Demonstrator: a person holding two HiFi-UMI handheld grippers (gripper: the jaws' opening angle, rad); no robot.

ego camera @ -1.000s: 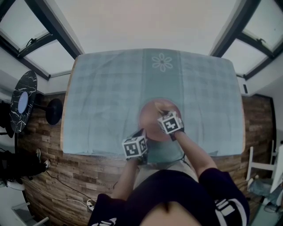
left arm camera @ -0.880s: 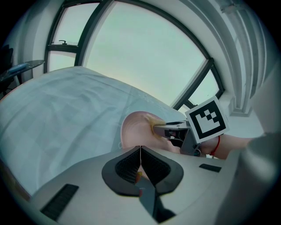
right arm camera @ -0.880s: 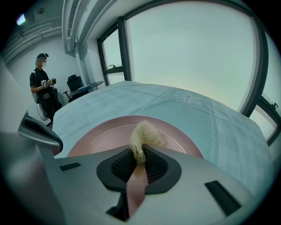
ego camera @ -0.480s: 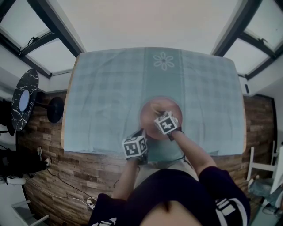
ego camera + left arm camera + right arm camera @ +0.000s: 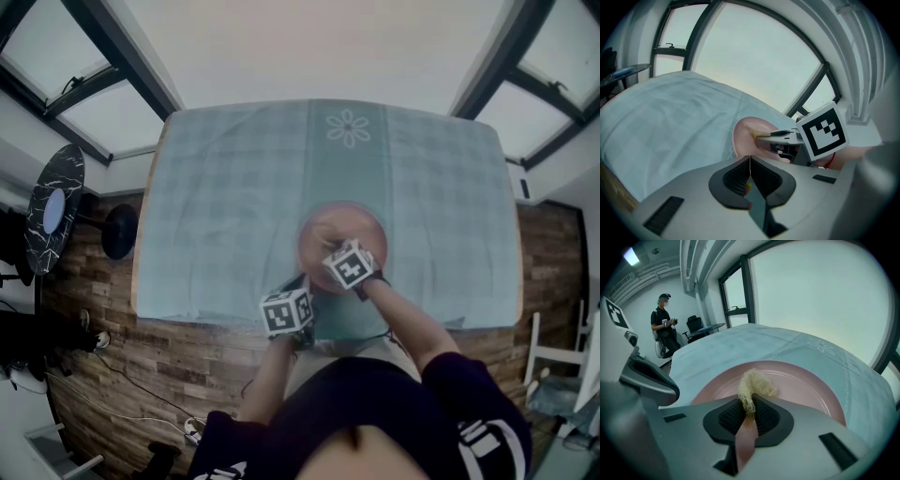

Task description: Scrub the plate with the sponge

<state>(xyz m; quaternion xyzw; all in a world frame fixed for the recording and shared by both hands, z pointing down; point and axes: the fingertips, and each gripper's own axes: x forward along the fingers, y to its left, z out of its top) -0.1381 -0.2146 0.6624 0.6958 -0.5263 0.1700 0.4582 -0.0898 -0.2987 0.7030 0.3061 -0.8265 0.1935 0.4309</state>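
Note:
A pink plate [image 5: 342,232] lies on the teal checked tablecloth [image 5: 234,197], near the table's front edge. My right gripper [image 5: 749,409] hovers over the near part of the plate [image 5: 797,385], shut on the sponge [image 5: 753,385], a pale fibrous tuft that sticks out onto the plate's surface. In the head view the right gripper's marker cube [image 5: 350,265] covers the plate's near rim. My left gripper [image 5: 749,163] sits just short of the plate [image 5: 745,133], pads pressed together with nothing visible between them. From the left gripper view the right gripper [image 5: 780,137] reaches in over the plate.
A person [image 5: 665,329] stands by chairs at the back of the room. Left of the table are a black round side table [image 5: 52,214] and a dark stool [image 5: 117,232]. A white chair [image 5: 553,356] is at the right. Windows surround the table.
My right gripper has slid a little to the left and nearer across the plate with the sponge. The left gripper has stayed put.

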